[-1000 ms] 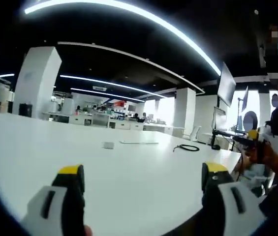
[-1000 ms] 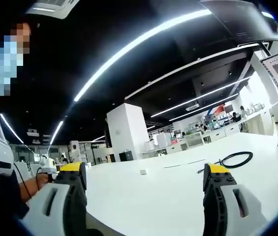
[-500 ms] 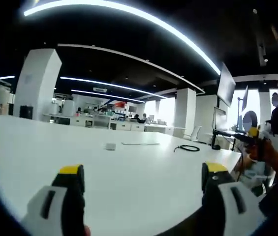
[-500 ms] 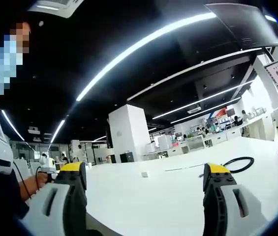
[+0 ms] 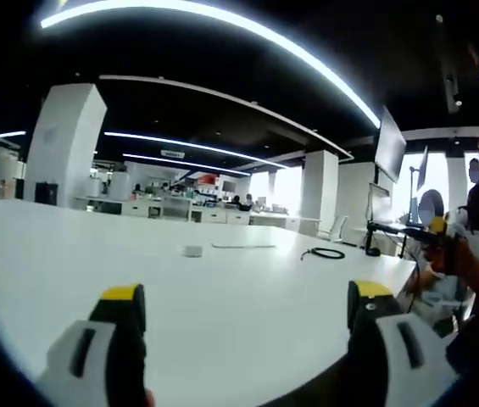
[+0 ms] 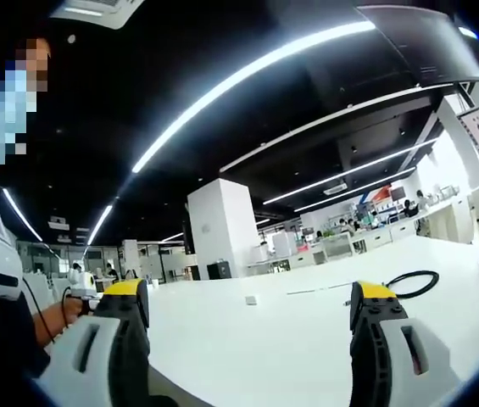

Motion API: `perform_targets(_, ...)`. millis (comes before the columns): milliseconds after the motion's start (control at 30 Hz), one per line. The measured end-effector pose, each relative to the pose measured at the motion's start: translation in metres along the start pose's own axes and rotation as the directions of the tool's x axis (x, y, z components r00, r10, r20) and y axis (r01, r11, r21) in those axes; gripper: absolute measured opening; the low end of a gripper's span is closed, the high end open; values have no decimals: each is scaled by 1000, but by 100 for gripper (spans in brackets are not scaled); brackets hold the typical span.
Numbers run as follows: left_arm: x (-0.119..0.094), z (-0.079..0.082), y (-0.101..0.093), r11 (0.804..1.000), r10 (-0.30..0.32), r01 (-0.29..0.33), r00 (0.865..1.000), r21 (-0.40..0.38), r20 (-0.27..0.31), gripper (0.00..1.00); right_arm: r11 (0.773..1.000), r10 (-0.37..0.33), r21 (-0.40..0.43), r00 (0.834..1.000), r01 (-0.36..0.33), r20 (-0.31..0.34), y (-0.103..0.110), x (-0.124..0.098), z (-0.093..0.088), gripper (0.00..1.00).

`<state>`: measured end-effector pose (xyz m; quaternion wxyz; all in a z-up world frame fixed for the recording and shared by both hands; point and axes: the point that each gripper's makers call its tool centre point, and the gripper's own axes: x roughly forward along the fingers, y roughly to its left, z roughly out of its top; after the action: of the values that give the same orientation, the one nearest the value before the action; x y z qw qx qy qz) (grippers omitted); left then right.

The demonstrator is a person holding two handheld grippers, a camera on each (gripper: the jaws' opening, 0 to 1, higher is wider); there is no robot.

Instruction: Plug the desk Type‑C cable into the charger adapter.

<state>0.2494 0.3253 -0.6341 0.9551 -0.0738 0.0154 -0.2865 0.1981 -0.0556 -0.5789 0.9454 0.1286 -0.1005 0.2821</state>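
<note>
So I'm holding both grippers up low over a big white desk (image 5: pixel 95 254), and nothing is between either pair of jaws.

In the left gripper view, my left gripper (image 5: pixel 247 314) has its two yellow-tipped jaws spread wide apart, completely released, with bare desk showing in the gap. Past them, near the middle of the desk, sits the little white charger adapter (image 5: pixel 192 251). Just to its right there's a thin pale strip (image 5: pixel 244 247) lying flat; too small for me to tell what it is. Further right is the black Type-C cable (image 5: pixel 325 253), coiled in a loop on the desk, well apart from the adapter. Beyond that, at the desk's far right edge, stands a monitor (image 5: pixel 389 146) on an arm. My other hand (image 5: pixel 455 254) pokes in from the right side with its gripper.

In the right gripper view, the left gripper (image 6: pixel 82 284) shows small at the left edge. My right gripper (image 6: pixel 247 314) is likewise wide open, holding nothing. Between its jaws, far off, I see the same adapter (image 6: pixel 250 299) as a tiny white block, then the cable (image 6: pixel 409 281) looped off to the right, above my right jaw. Neither gripper is touching either one.
</note>
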Motion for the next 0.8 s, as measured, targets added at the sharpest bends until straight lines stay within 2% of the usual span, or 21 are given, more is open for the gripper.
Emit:
perform_targets(267,-4,-3,5,1000,7,-6,1000,15,-14,100,1000,2,1,1000,-2,-2,1,1,-2,100)
perform_targets(800,7,-13,1,1000,3,-2,999,23,-49,100,1000,-26,11,1000,26,3,-13,-5,-3,100)
